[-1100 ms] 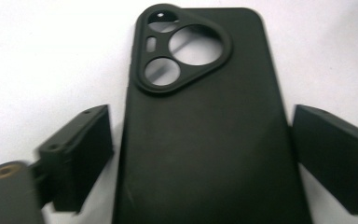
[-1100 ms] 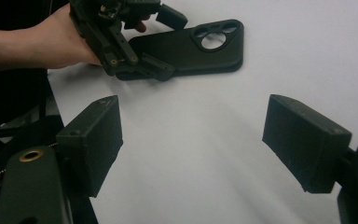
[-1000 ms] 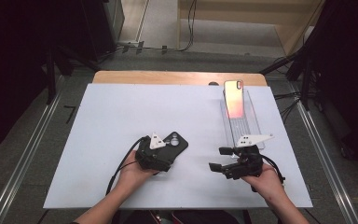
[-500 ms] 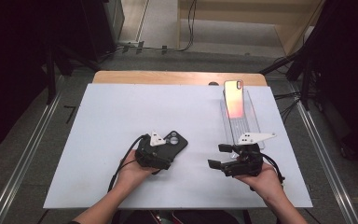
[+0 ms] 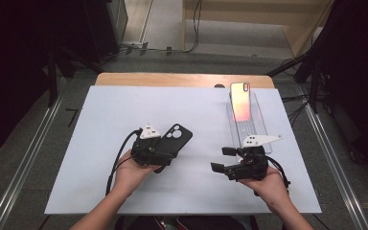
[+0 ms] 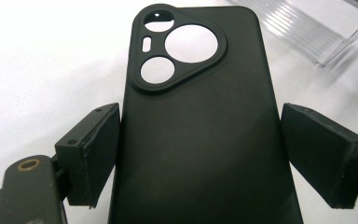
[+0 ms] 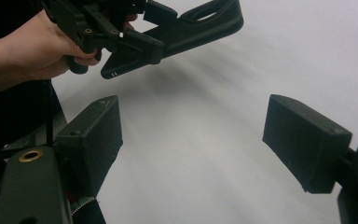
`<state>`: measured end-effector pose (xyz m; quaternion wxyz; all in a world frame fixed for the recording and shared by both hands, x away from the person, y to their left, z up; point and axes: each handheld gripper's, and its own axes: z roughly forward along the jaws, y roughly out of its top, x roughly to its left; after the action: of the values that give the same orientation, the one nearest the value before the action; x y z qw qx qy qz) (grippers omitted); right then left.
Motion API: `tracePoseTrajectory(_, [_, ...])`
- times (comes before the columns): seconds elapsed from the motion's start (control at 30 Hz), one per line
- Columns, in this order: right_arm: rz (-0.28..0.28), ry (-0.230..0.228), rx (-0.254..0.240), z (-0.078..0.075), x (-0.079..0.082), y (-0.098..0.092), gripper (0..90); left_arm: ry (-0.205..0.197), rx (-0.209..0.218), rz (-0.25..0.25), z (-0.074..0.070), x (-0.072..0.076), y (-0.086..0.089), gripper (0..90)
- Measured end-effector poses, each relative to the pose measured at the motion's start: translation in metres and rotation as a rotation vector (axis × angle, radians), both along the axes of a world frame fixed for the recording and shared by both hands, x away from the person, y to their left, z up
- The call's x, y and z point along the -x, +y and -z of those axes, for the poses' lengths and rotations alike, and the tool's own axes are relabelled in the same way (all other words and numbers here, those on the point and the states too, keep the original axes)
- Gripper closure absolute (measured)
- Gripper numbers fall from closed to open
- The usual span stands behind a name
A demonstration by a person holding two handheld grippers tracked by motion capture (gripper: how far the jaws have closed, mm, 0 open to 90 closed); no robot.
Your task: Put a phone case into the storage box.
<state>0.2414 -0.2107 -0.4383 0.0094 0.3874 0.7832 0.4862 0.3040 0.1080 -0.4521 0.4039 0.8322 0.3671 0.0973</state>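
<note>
Both grippers are chunky matte black. The left gripper [image 5: 159, 149] and right gripper [image 5: 220, 159] each carry a pale grey three-cornered plate on top and trail a black cable. Flat rectangular jaw pads, brass-ringed screw hole beside the left one.

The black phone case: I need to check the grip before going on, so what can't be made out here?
- Black phone case, left gripper view: its lower end is cut off by the bottom edge.
- Same view: whether the right pad presses the case's edge is unclear.
- Phone on the clear stand, high view: too small for detail.
</note>
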Motion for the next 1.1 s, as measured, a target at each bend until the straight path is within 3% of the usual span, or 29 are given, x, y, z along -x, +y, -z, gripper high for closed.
tracePoseTrajectory(0.2, [0.019,0.026,-0.006,-0.002,-0.001,0.002,18.0,-0.034,0.011,-0.016,-0.006,0.008,-0.002,14.8])
tracePoseTrajectory(0.37, [0.032,0.037,-0.011,-0.007,-0.002,0.006,18.2,-0.066,0.054,-0.054,-0.007,0.015,-0.006,14.8])
tracePoseTrajectory(0.6, [0.068,0.057,-0.017,-0.012,-0.003,0.012,18.8,-0.15,0.086,-0.086,-0.006,0.027,-0.014,14.8])
tracePoseTrajectory(0.77, [0.098,0.064,-0.027,-0.017,-0.006,0.014,19.3,-0.188,0.119,-0.102,-0.001,0.034,-0.018,14.8])
tracePoseTrajectory(0.97, [0.122,0.079,-0.044,-0.019,-0.01,0.017,19.3,-0.205,0.159,-0.119,0.01,0.041,-0.024,14.7])
tracePoseTrajectory(1.1, [0.132,0.085,-0.058,-0.02,-0.013,0.019,19.3,-0.211,0.174,-0.101,0.014,0.046,-0.03,14.7])
